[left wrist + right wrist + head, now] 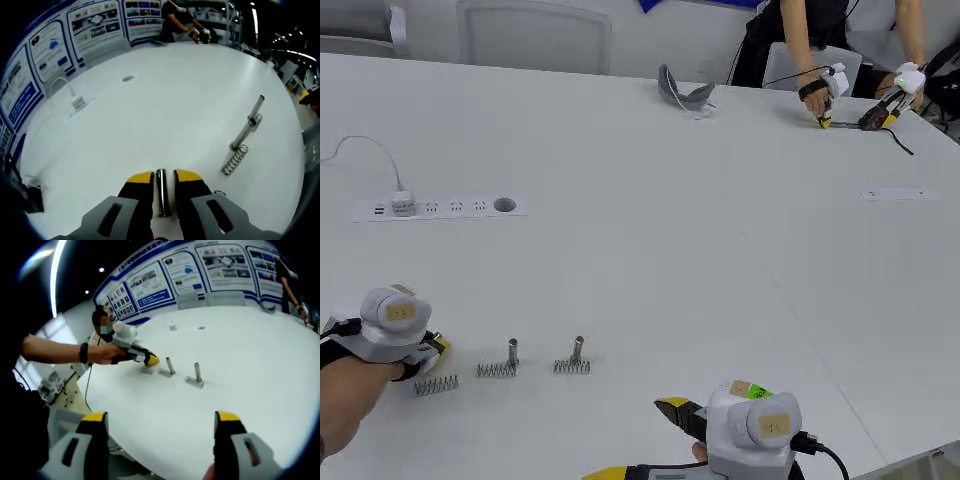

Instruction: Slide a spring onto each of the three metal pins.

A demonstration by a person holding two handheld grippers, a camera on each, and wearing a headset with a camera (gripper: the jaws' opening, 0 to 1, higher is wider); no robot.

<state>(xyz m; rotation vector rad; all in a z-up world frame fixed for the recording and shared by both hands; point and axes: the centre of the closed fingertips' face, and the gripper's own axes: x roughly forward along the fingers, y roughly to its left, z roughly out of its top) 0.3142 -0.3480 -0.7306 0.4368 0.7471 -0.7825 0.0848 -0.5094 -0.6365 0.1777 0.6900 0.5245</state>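
Note:
Two metal pins stand upright on the white table, one (513,350) left of the other (578,347). A spring lies at the foot of each, the first (496,370) and the second (572,366). A third spring (436,384) lies loose further left. Just above that spring, my left gripper (436,346) is shut on a third pin (161,192), which lies lengthwise between its yellow-tipped jaws. My right gripper (161,417) is open wide and holds nothing. It hovers at the table's near edge (640,440), well right of the pins (197,371).
A white power strip (440,207) with a plugged cable lies at the left. A grey curved object (685,95) rests at the far side. Another person's hands with grippers (860,112) work at the far right corner. The table edge (910,455) runs close at the lower right.

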